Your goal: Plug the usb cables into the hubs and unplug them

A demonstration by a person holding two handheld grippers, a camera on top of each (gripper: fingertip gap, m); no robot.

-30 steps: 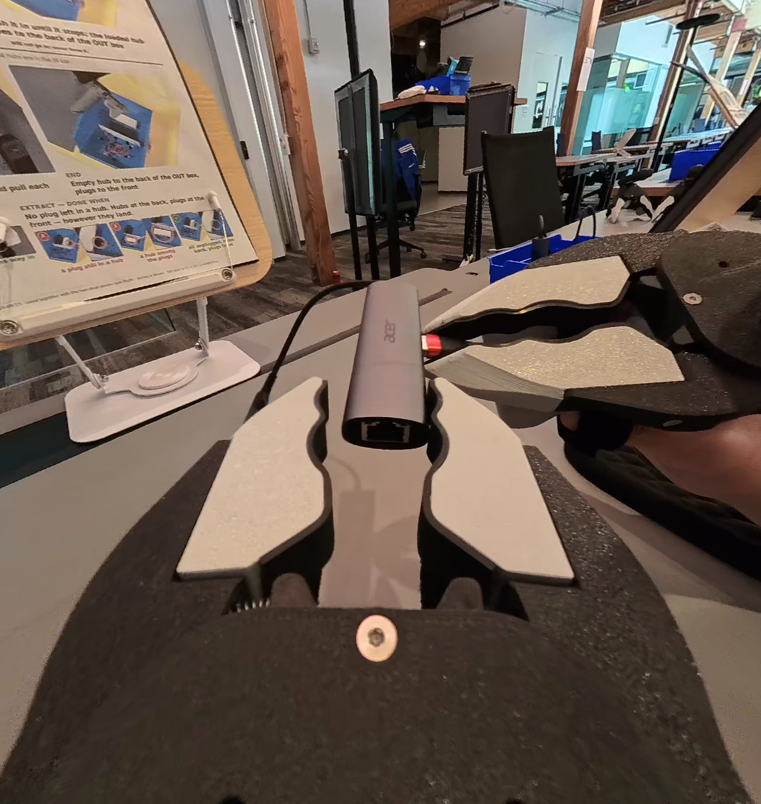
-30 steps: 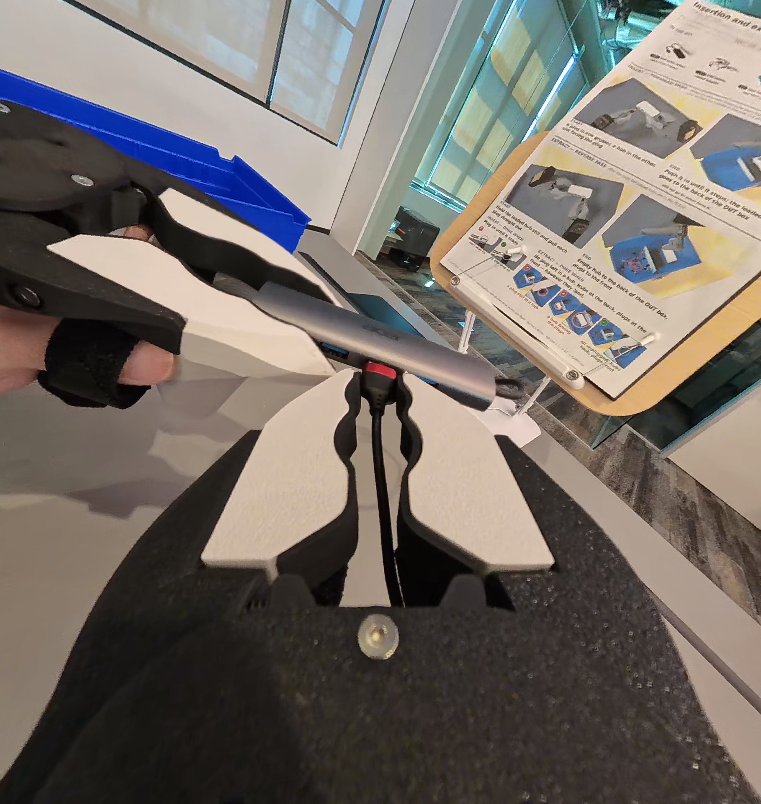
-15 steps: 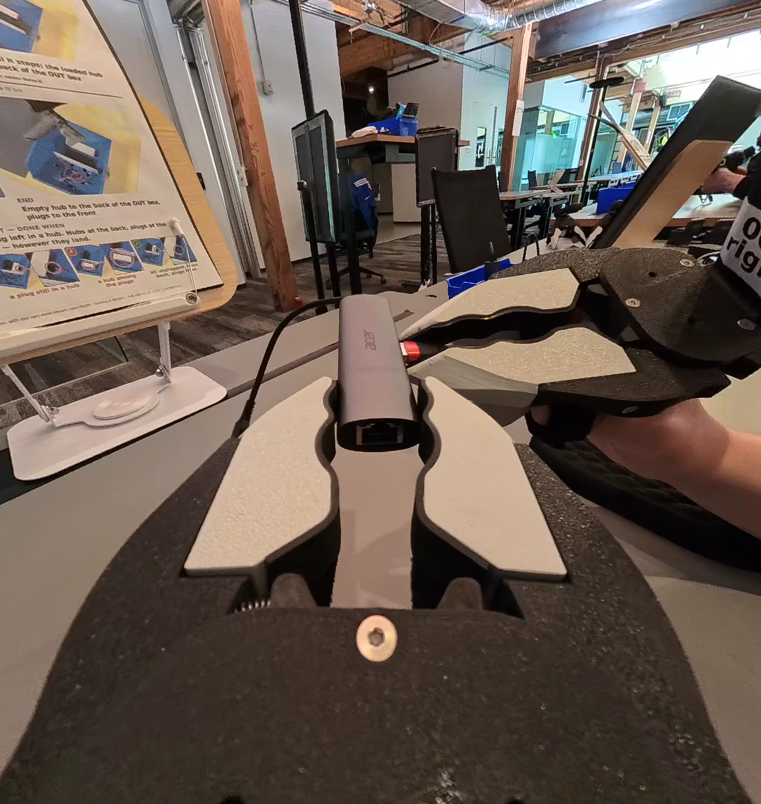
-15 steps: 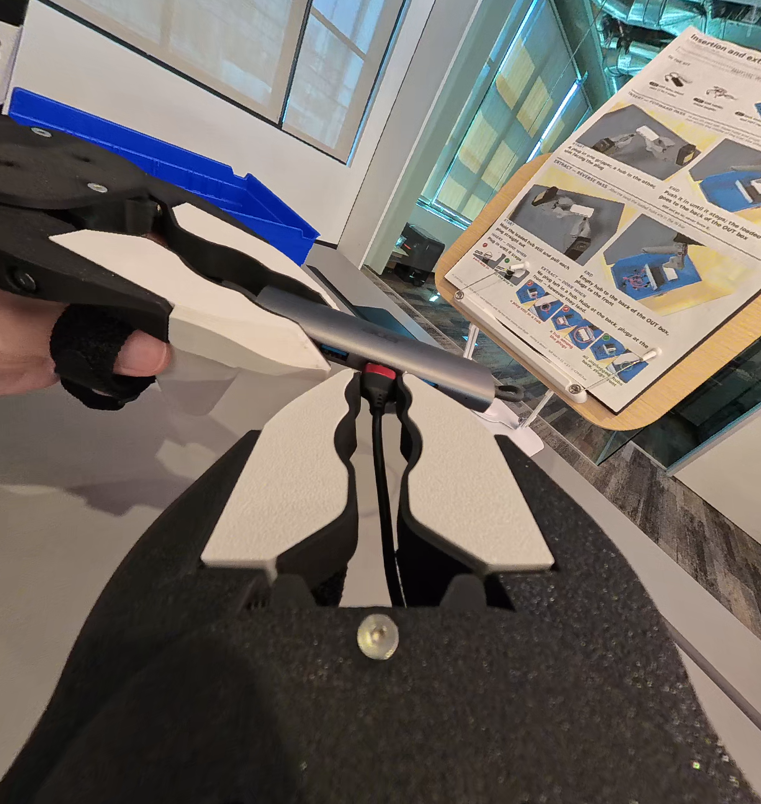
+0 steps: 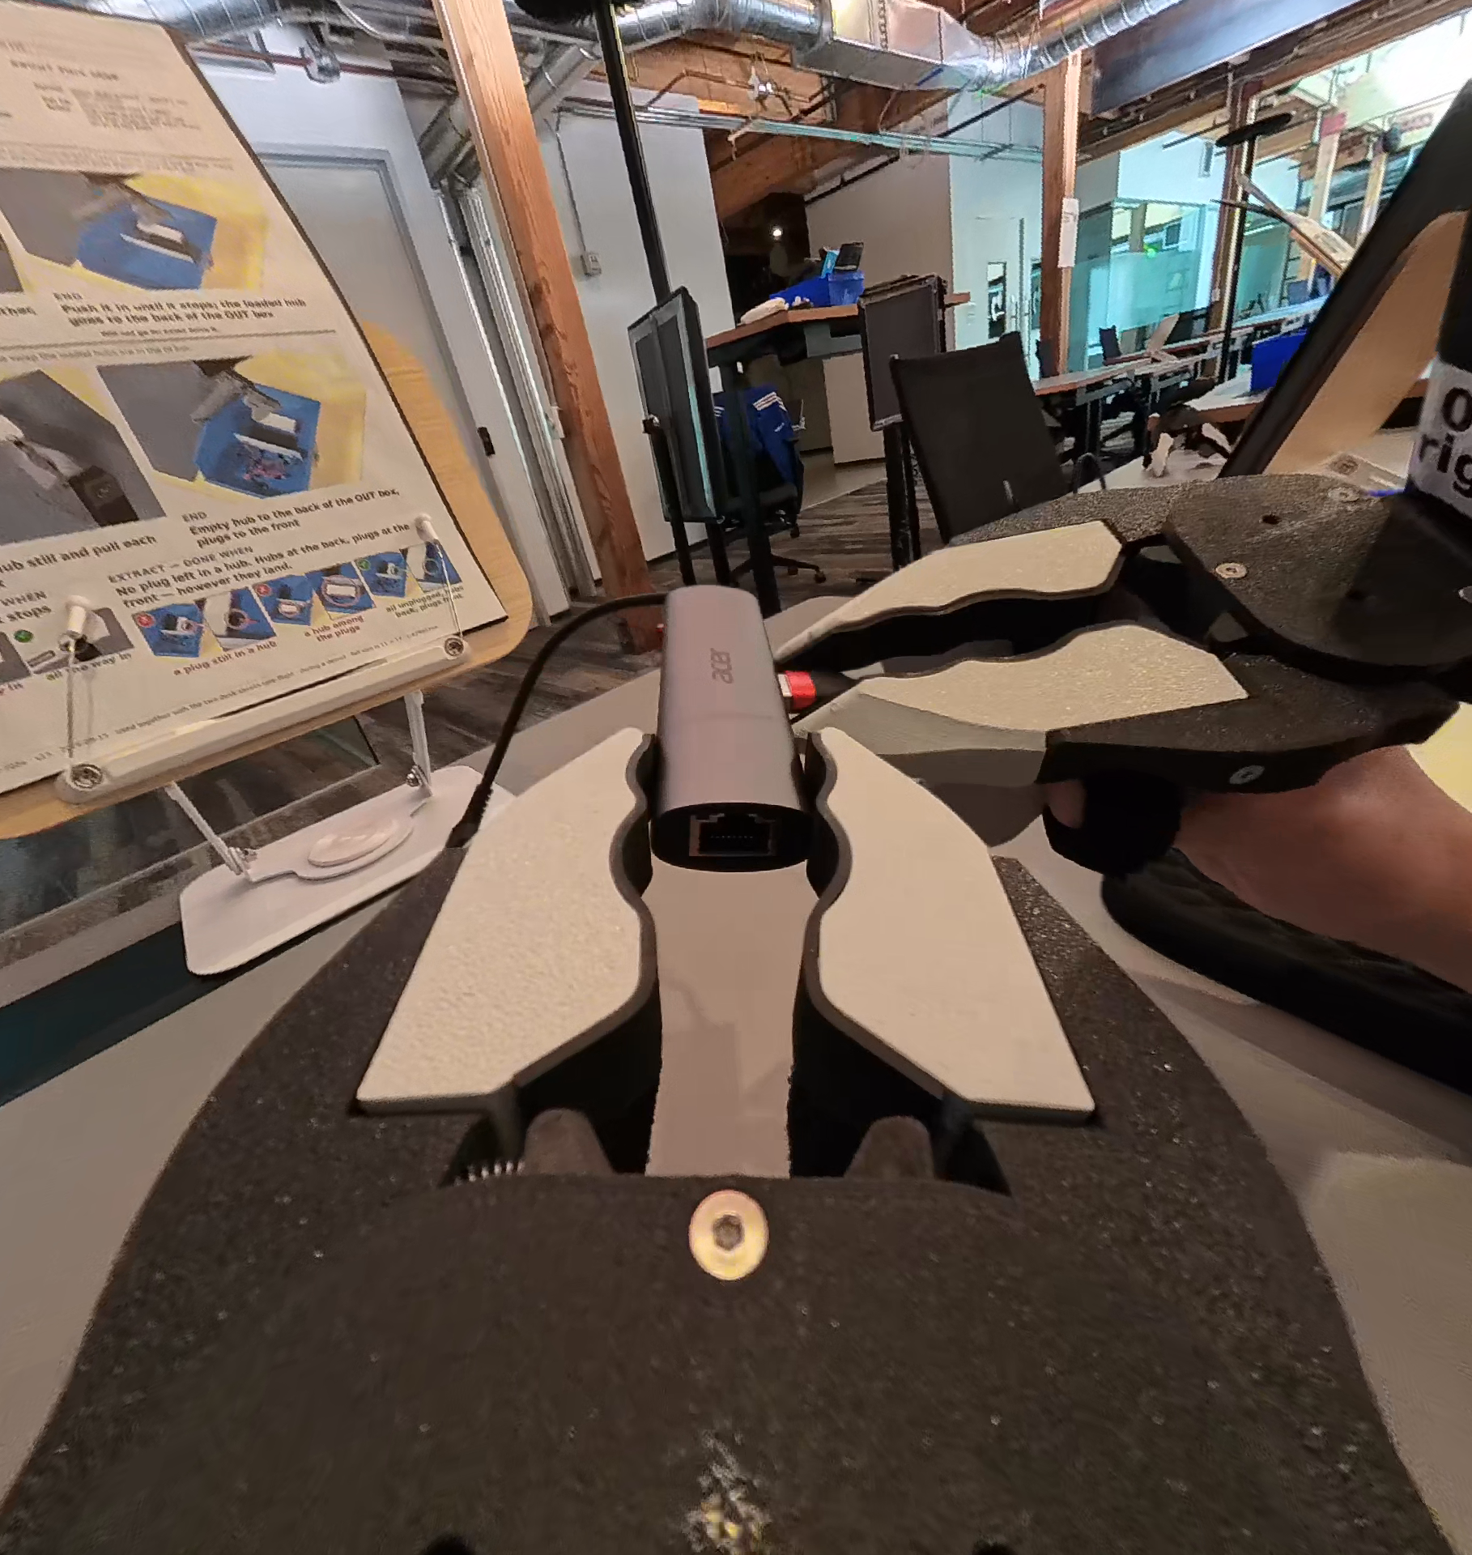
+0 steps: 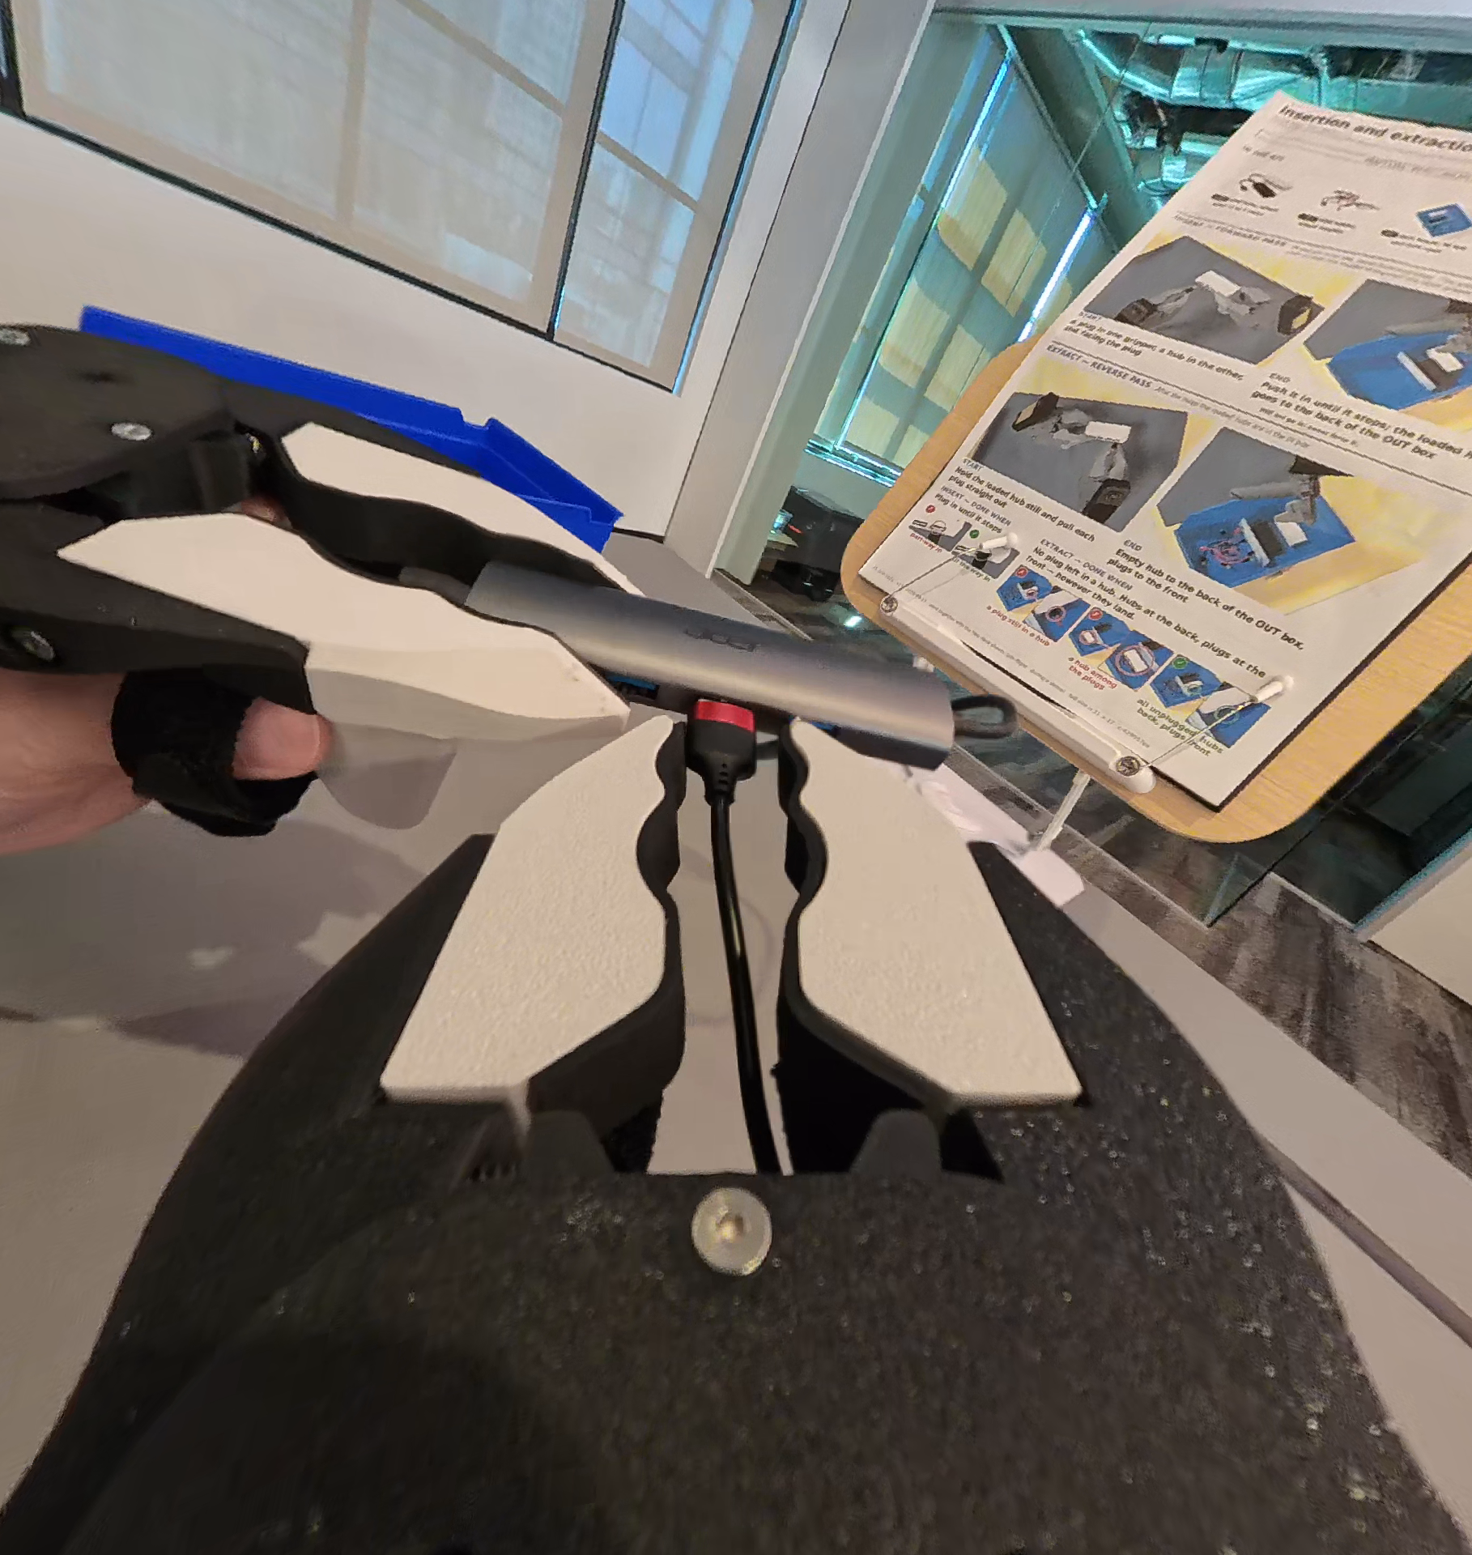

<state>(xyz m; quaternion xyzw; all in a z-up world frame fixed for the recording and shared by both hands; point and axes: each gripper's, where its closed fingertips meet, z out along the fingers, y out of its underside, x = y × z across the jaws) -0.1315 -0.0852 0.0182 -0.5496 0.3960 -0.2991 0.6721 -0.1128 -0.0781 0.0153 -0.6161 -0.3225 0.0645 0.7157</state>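
Tabletop: smooth pale grey tabletop (image 5: 85, 1119) under both claws.
Room: open office with timber posts, exposed ducts, dark monitors and chairs; a printed instruction sheet on a rounded wooden stand (image 5: 211, 471) stands ahead and left of the left claw, and a blue plastic bin (image 6: 430, 437) lies behind it by the windowed wall.
Left claw: left claw (image 5: 724, 808) pinches the near end of the slim grey metal USB hub (image 5: 720, 698), which points straight ahead from its tips, lifted off the tabletop.
Right claw: right claw (image 6: 726, 757) pinches the black USB cable's red-collared plug (image 6: 720, 724), seated in the hub's side; the cable runs back between its fingers.
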